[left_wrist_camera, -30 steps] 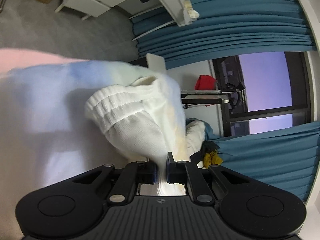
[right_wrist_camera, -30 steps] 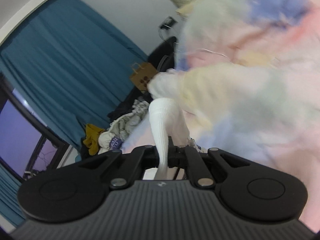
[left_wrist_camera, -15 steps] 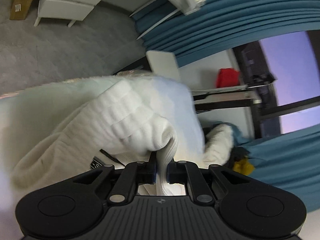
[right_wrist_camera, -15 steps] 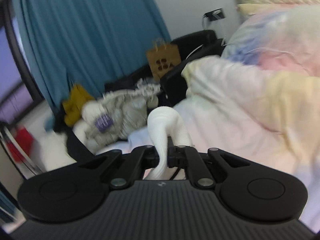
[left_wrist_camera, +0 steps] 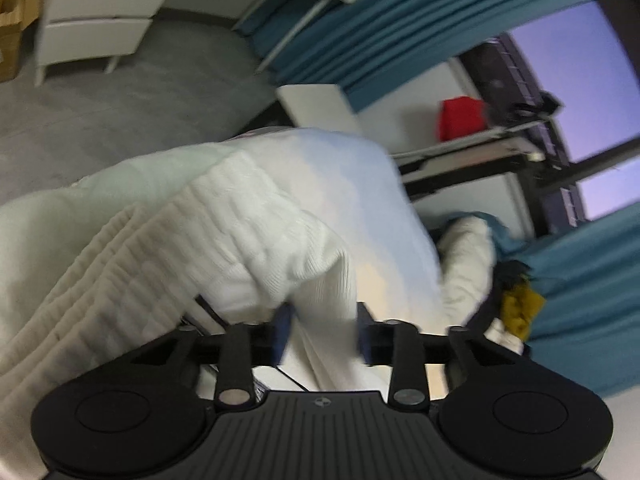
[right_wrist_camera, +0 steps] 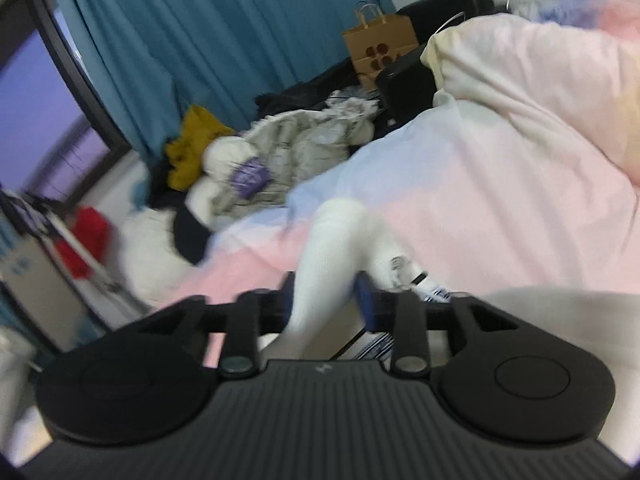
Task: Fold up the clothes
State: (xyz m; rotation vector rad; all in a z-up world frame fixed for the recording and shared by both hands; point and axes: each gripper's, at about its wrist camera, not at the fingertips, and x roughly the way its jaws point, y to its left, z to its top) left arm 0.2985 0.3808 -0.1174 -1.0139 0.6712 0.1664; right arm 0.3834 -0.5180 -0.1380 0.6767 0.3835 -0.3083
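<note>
A white ribbed knit garment [left_wrist_camera: 224, 240] fills the left wrist view, bunched over the pastel bed cover [left_wrist_camera: 360, 184]. A fold of it runs down between the spread fingers of my left gripper [left_wrist_camera: 322, 332], which stands open. In the right wrist view a white strip of the same garment [right_wrist_camera: 332, 248] rises from between the parted fingers of my right gripper [right_wrist_camera: 324, 300], also open. It lies on the pink and blue bed cover [right_wrist_camera: 500, 160]. Both views are motion-blurred.
A heap of other clothes [right_wrist_camera: 288, 152] and a brown paper bag [right_wrist_camera: 380, 44] sit beyond the bed by blue curtains [right_wrist_camera: 200, 40]. A white drawer unit [left_wrist_camera: 100, 28] and a cardboard box [left_wrist_camera: 12, 32] stand on the grey floor. A red object [left_wrist_camera: 460, 118] rests on a desk.
Both grippers' jaws have parted from a tight pinch on the white fabric to a wide gap. The garment has come down from hanging in the air onto the bed.
</note>
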